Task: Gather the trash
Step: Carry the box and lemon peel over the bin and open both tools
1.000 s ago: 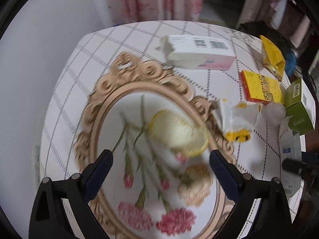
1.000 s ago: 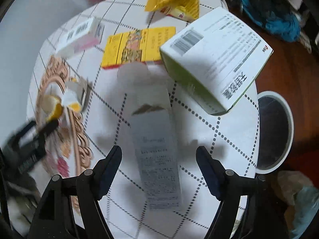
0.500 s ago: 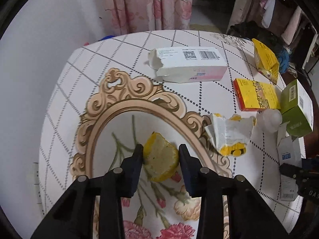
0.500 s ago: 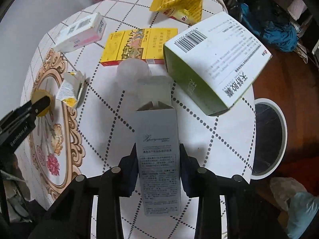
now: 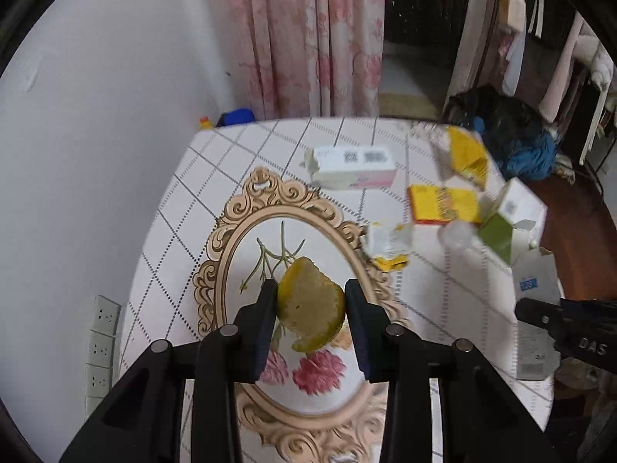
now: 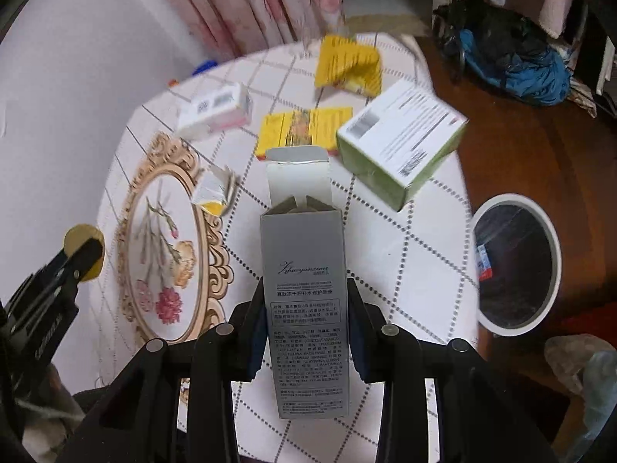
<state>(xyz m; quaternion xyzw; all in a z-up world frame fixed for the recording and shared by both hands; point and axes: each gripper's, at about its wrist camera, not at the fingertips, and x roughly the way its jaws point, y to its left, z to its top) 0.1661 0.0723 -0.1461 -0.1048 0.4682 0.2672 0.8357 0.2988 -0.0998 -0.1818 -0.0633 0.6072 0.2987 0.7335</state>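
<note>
Both pairs of fingers pinch trash above the table (image 6: 405, 254): my left gripper (image 5: 311, 303) clamps a yellow peel (image 5: 311, 305), my right gripper (image 6: 304, 310) a grey box (image 6: 304, 289). Right of the table sits a bin (image 6: 555, 266).

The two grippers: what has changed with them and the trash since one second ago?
The left gripper, open a second ago, closed on the lemon peel and raised it. The right gripper closed on the grey carton and lifted it off the table. The yellow box, green box and bin stayed in place.
</note>
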